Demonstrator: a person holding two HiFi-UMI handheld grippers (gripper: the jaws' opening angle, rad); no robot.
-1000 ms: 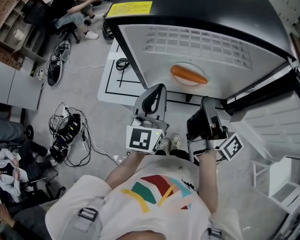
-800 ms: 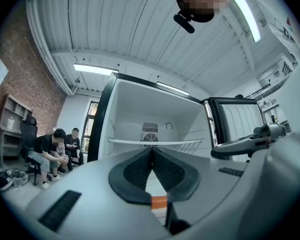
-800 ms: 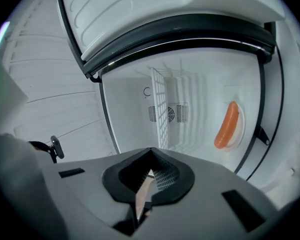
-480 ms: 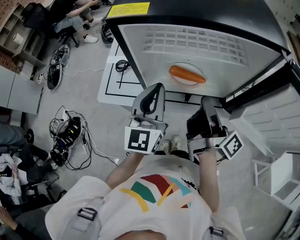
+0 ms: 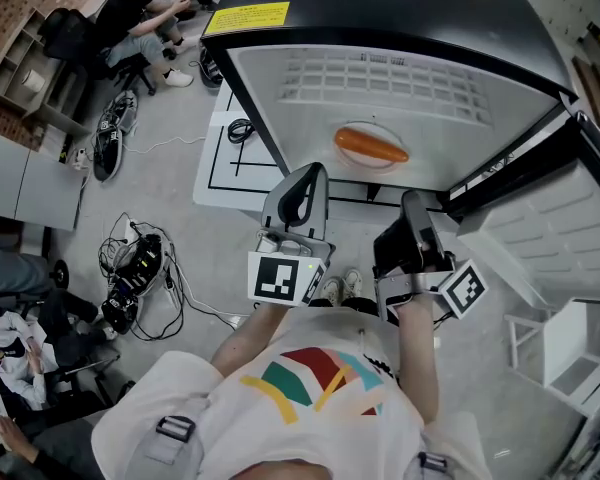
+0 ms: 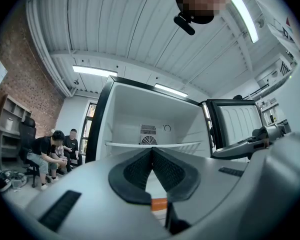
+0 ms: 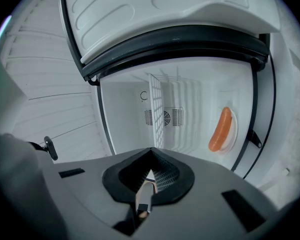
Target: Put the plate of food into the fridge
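Observation:
A white plate (image 5: 371, 149) carrying an orange sausage-like food (image 5: 372, 145) rests inside the open fridge (image 5: 400, 88), on its white floor. The right gripper view shows the same plate (image 7: 233, 130) at the right of the compartment. My left gripper (image 5: 314, 174) and right gripper (image 5: 412, 201) hang side by side in front of the fridge opening, short of the plate and near the person's chest. Both are shut with nothing between their jaws, the tips meeting in the left gripper view (image 6: 151, 150) and in the right gripper view (image 7: 151, 150).
The fridge door (image 5: 555, 233) stands open at the right. A wire shelf (image 7: 156, 109) sits inside the compartment. People sit on chairs (image 5: 145, 13) at the far left. Cables and a power strip (image 5: 135, 268) lie on the floor to the left.

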